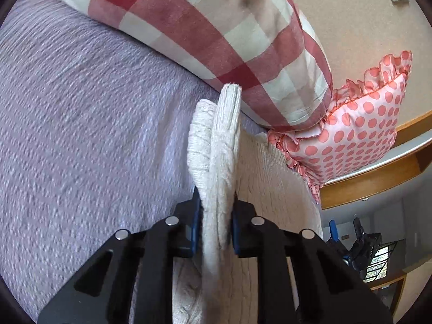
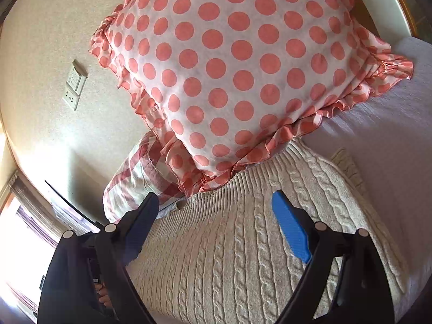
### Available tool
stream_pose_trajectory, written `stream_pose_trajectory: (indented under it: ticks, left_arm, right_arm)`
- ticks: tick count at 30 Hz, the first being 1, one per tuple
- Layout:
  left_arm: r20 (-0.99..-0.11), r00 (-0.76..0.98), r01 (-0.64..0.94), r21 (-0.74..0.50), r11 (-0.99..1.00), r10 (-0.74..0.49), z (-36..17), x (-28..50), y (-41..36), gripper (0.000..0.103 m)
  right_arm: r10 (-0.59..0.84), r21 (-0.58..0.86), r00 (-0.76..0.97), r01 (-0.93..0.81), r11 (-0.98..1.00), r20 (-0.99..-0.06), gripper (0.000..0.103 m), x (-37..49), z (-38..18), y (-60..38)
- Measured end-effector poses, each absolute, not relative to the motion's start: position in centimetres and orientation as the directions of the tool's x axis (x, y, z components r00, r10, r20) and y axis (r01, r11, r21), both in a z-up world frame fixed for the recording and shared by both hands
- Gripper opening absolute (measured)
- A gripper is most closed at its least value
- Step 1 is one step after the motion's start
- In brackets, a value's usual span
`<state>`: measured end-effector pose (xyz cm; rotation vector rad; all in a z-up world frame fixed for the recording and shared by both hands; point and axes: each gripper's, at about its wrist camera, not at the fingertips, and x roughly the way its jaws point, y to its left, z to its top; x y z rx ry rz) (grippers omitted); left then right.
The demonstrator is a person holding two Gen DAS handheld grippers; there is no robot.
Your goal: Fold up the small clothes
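Observation:
A cream cable-knit sweater (image 2: pixel 229 245) lies on a lilac bed cover (image 1: pixel 81 135). In the left wrist view my left gripper (image 1: pixel 216 224) is shut on a folded-up part of the sweater (image 1: pixel 221 162), which stands up between the blue pads and rises toward the pillows. In the right wrist view my right gripper (image 2: pixel 216 216) is open and empty, its fingers spread just above the sweater's ribbed edge, with the blue pad (image 2: pixel 291 229) on the right. The right gripper also shows small at the far right of the left wrist view (image 1: pixel 348 243).
A red-and-white checked pillow (image 1: pixel 202 27) and a pink polka-dot frilled pillow (image 2: pixel 229 67) lie at the head of the bed, touching the sweater's far edge. A beige wall with a switch plate (image 2: pixel 74 83) stands behind. A wooden bed frame (image 1: pixel 378 178) runs along the right.

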<state>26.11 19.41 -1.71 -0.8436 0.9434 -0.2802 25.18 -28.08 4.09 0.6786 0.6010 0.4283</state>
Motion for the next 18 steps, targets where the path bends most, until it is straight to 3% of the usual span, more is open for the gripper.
stream_pose_trajectory:
  ticks: [6, 12, 15, 18]
  left_arm:
    - [-0.566, 0.604, -0.120, -0.761, 0.638, -0.561, 3.3, 25.9, 16.7, 0.012]
    - [-0.464, 0.593, 0.058, -0.791, 0.610, -0.658, 11.0, 28.0, 3.4, 0.012]
    - [-0.411, 0.544, 0.116, -0.826, 0.551, -0.731, 10.8, 30.1, -5.8, 0.012]
    - [-0.397, 0.445, 0.065, -0.880, 0.471, -0.803, 6.9, 32.8, -13.8, 0.014]
  right_arm:
    - [0.527, 0.690, 0.793, -0.198, 0.697, -0.305, 0.087, 24.1, 6.0, -30.4]
    - [0.434, 0.648, 0.848, -0.150, 0.746, -0.304, 0.087, 23.3, 8.0, -33.8]
    - [0.386, 0.636, 0.871, -0.118, 0.763, -0.302, 0.087, 23.3, 8.1, -36.1]
    - [0.344, 0.636, 0.877, -0.059, 0.770, -0.336, 0.087, 23.7, 7.3, -38.8]
